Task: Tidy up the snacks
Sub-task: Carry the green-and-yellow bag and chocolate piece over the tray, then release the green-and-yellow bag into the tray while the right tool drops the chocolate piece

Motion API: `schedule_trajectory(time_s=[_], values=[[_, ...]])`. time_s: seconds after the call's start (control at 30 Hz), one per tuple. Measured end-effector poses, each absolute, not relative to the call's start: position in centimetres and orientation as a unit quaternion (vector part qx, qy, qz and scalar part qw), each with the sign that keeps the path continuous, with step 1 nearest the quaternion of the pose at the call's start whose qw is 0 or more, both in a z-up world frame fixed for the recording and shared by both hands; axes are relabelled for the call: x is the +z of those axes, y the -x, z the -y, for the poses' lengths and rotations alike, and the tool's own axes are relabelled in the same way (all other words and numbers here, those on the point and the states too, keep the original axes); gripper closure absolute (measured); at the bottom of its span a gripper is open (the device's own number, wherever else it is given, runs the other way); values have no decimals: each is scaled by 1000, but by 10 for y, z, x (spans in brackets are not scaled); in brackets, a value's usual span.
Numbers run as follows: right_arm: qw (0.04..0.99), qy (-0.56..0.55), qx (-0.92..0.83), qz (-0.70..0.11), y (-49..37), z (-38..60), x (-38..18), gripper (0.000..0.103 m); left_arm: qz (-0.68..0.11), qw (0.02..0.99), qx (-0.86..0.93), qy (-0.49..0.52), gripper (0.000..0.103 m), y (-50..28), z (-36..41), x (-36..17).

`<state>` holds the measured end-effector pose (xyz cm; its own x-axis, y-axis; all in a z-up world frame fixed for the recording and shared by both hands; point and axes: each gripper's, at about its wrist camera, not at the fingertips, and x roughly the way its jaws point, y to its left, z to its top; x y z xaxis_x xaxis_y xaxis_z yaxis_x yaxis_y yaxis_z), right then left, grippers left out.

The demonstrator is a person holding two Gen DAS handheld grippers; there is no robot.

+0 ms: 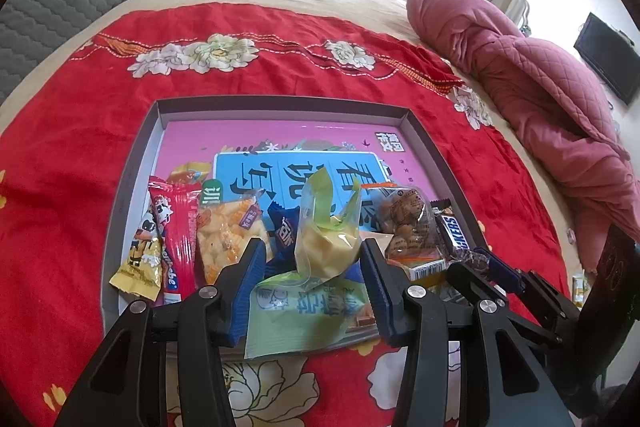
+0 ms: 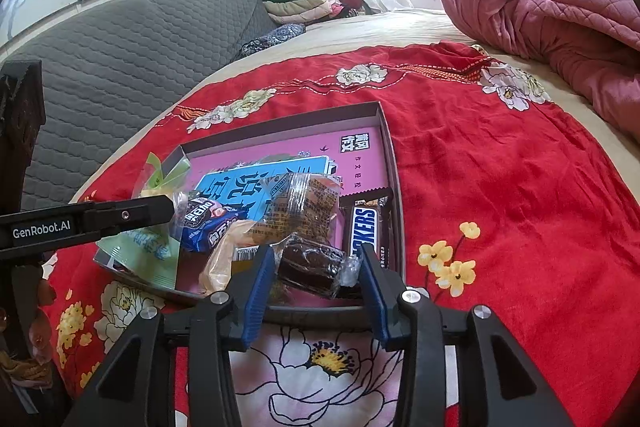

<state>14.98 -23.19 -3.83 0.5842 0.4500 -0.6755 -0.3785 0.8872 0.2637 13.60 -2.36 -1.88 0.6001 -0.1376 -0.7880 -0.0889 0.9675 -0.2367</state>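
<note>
Right tool (image 2: 316, 267) around dark wrapped cake (image 2: 310, 265), pads apart

I have the left tool (image 1: 314, 259) tilted downward, its blue-padded fingers (image 1: 250, 267) standing apart and not pressing on anything. My right tool (image 2: 318, 271) is tilted down too, jaws apart, pads clear. In the right wrist view the left tool's black arm reaches in from the left edge.
</note>
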Motion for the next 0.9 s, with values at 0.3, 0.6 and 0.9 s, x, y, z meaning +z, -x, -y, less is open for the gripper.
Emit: schedule_trajectory(time_s=[0.3,0.6,0.9], values=[[889,-59,229,-392,-151,238,-38,58,-449,884,-12,127,52,-135,23,-20],[889,-74,227,-391,-149,243,-36,54,-453,883,-11,120,51,-134,23,-20],[889,-78,226,-391,-149,244,-35,54,-456,882,-7,118,42,-134,21,-19]])
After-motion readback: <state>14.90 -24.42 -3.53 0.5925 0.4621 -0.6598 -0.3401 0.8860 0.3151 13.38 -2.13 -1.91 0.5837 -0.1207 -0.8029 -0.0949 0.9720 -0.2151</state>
